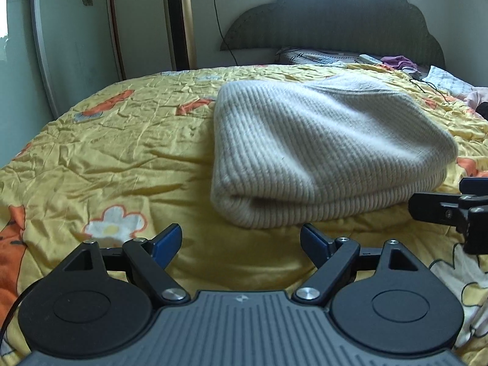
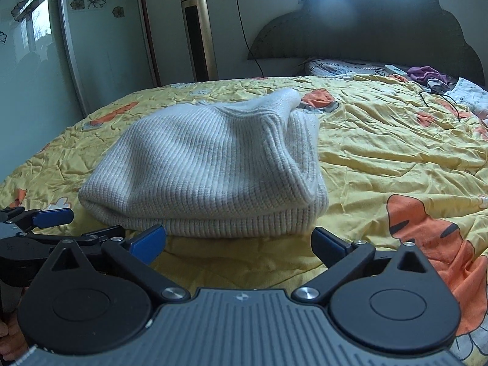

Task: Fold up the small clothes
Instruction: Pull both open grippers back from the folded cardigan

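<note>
A cream ribbed knit sweater (image 1: 323,149) lies folded into a thick bundle on the yellow flowered bedspread (image 1: 116,158). My left gripper (image 1: 241,241) stands open just short of the bundle's near fold, nothing between its blue pads. In the right wrist view the same sweater (image 2: 207,164) lies ahead, a loose flap raised at its far right corner. My right gripper (image 2: 239,241) is wide open right at the ribbed near edge, empty. The left gripper (image 2: 55,216) shows at that view's left edge, and the right gripper's finger (image 1: 445,207) shows at the left view's right edge.
A dark scalloped headboard (image 1: 341,21) and pillows stand at the far end, with purple cloth (image 1: 396,61), a remote and a black cable (image 1: 430,87) near them. A gold tower heater (image 1: 178,21) and mirrored wardrobe door (image 1: 70,33) line the left wall.
</note>
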`<state>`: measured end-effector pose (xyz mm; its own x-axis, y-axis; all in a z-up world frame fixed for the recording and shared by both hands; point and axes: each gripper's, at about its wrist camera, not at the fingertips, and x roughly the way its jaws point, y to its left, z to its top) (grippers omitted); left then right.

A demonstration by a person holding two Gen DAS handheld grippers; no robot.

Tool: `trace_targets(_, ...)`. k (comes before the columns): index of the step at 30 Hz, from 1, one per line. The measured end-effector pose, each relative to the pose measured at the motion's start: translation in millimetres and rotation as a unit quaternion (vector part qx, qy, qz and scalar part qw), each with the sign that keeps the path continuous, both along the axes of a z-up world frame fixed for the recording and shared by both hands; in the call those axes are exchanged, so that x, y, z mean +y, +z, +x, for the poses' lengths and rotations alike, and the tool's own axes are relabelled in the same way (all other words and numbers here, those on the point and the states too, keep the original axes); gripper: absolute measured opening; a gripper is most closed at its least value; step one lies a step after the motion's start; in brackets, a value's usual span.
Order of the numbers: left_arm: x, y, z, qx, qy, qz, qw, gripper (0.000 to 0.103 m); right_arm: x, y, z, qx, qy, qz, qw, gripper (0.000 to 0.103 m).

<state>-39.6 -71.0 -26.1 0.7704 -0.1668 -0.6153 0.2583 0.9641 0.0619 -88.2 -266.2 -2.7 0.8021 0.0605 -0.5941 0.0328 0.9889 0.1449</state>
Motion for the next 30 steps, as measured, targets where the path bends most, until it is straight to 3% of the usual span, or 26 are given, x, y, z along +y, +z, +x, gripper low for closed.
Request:
trace_targets(12,4,-8,-3,0.008,0.021,-0.001,0.9997,0.085,4,-11,-2,0.024,0.009,-0.018,1.0,0.103)
trace_targets(24,6,-12,-1,0.01,0.04,-0.007,0.9991,0.096,0,-28,1,0.04,-0.011,-0.02,0.999,0.103)
trace_targets(30,9,-13,2,0.021,0.051,-0.014,0.9984,0.103,5,-32,2,0.037,-0.02,-0.044,0.998,0.103)
